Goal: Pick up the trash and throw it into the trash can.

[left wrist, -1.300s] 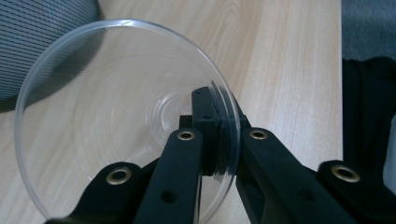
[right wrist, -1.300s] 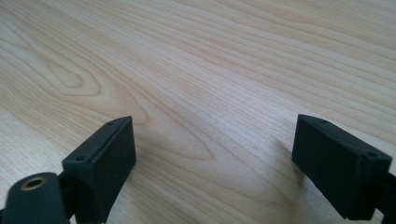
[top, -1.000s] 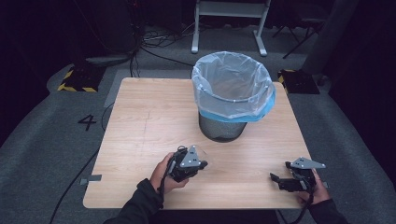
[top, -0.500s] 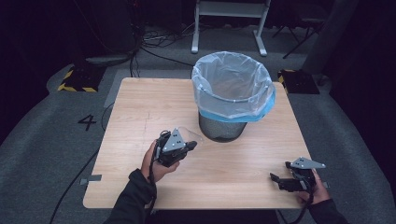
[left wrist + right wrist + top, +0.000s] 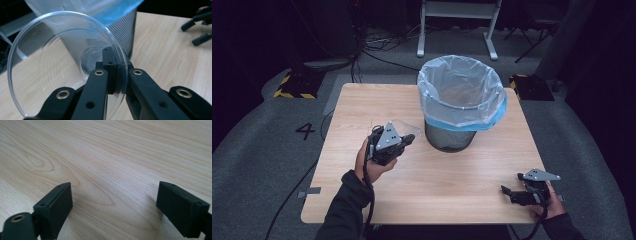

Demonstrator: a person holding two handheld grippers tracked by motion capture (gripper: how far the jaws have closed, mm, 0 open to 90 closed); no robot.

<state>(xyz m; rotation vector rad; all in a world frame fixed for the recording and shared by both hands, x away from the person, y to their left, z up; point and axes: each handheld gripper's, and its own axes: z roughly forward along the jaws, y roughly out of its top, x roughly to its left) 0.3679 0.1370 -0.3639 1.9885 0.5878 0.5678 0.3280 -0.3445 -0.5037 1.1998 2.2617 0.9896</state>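
Now lifted off the bench (image 5: 362, 100) and carried far-right from its earlier near position, the left gripper (image 5: 408, 140), fingers pinching a clear plastic cup (image 5: 67, 62) beside the lined wastebasket (image 5: 460, 100), suggests disposal; the right gripper (image 5: 511, 192) rests, fingers spread.

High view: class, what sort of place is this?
Probably a studio or lab set up for recording: a lone wooden table on grey carpet, a floor marking "4", loose cables, dark surroundings.
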